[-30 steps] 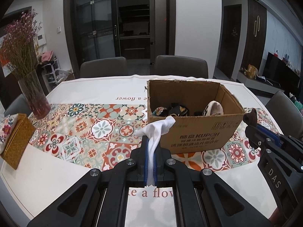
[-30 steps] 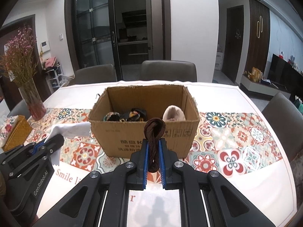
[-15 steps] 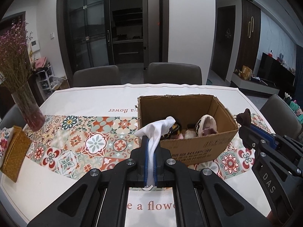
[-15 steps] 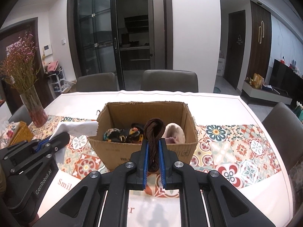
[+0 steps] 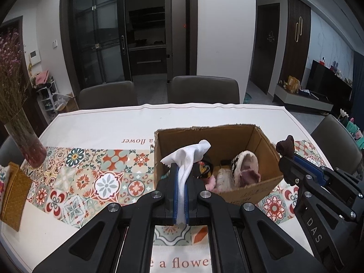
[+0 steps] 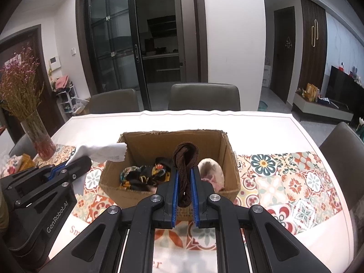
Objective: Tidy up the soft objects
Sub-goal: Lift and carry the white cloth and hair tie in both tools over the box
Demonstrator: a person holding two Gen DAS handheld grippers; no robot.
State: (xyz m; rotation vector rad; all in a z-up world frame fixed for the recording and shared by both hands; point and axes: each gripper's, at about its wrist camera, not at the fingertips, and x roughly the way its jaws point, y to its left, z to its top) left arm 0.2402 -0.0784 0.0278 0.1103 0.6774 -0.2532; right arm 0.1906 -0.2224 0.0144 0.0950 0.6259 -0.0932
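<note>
Between the blue pads of the left gripper a white cloth is sitting, pinched tight, and its free end is drooping over the left wall of the box. The right gripper is squeezing a brown knitted piece, which is standing up above the box's front wall. Both grippers are hanging in the air, close to the open box, the left one at its left corner and the right one before its middle. Inside the box a dark patterned fabric and a pale fluffy slipper are lying. The box is resting on the patterned cloth of the table. A vase of dried flowers is standing far at the left.
</note>
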